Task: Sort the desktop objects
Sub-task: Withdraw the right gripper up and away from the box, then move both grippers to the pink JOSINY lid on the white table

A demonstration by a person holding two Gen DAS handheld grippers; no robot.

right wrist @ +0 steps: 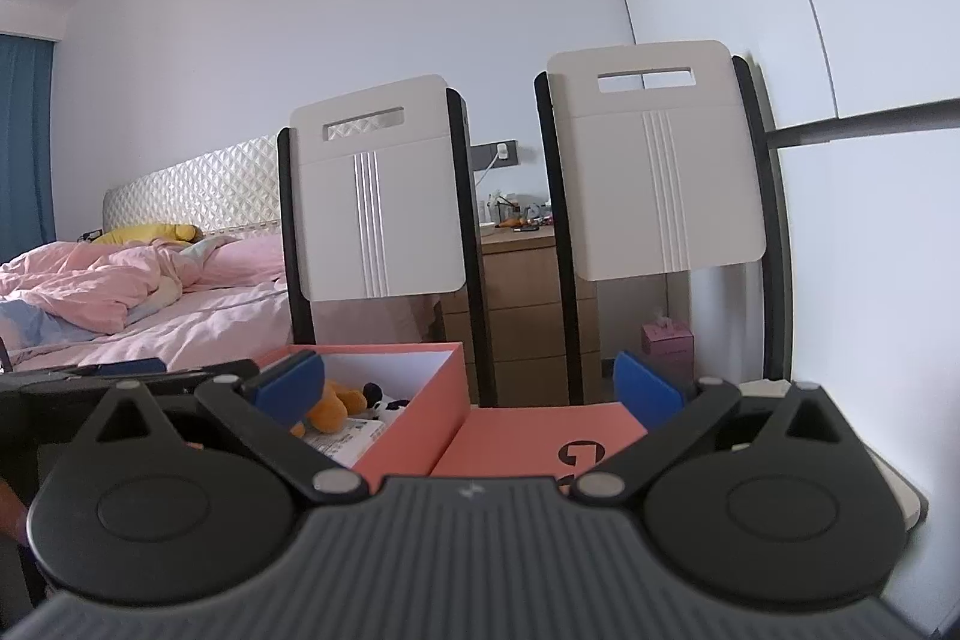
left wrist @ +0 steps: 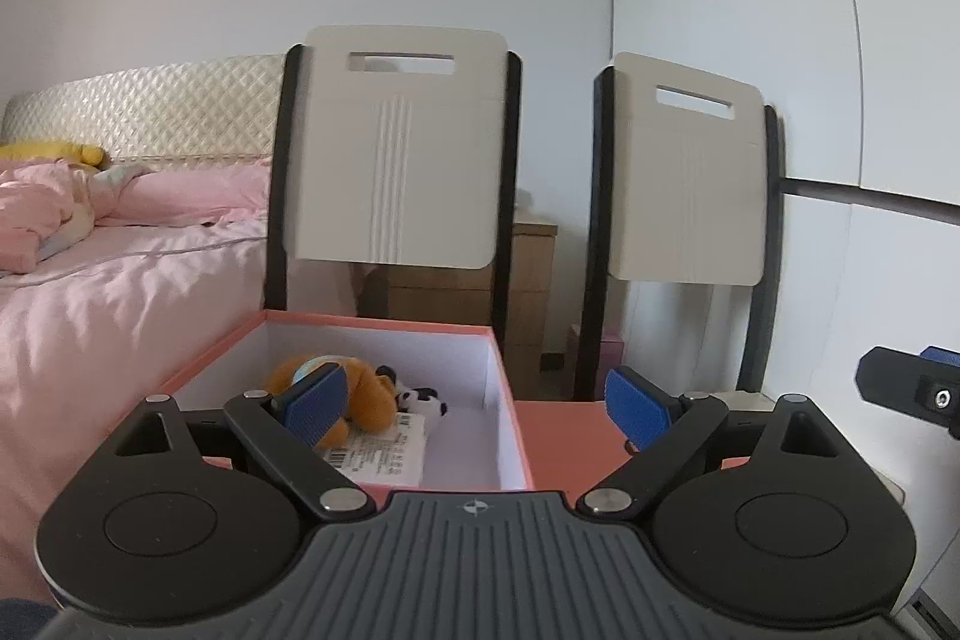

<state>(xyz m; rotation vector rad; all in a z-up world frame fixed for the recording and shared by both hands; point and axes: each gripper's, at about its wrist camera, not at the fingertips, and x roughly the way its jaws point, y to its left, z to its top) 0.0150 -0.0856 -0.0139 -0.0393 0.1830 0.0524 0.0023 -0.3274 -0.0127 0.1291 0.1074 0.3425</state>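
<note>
An open salmon-pink box point(left wrist: 384, 321) with a white inside holds an orange plush toy point(left wrist: 372, 400), a small panda plush point(left wrist: 423, 400) and a white packet with a barcode point(left wrist: 384, 454). Its flat salmon lid point(left wrist: 570, 436) lies just right of it. My left gripper point(left wrist: 476, 406) is open, short of the box, with nothing between its blue pads. The right gripper point(right wrist: 469, 391) is open too and empty, facing the box point(right wrist: 414, 418) and the lid point(right wrist: 516, 436) with its black logo. Part of the right gripper point(left wrist: 918, 391) shows at the right edge of the left wrist view.
Two white-backed chairs with black frames point(left wrist: 399, 148) point(left wrist: 684, 172) stand behind the box. A bed with pink bedding point(left wrist: 120, 250) lies to the left. A wooden drawer unit point(right wrist: 522, 304) and a pink tissue box point(right wrist: 667, 340) are behind the chairs. A white wall point(right wrist: 870, 250) closes the right side.
</note>
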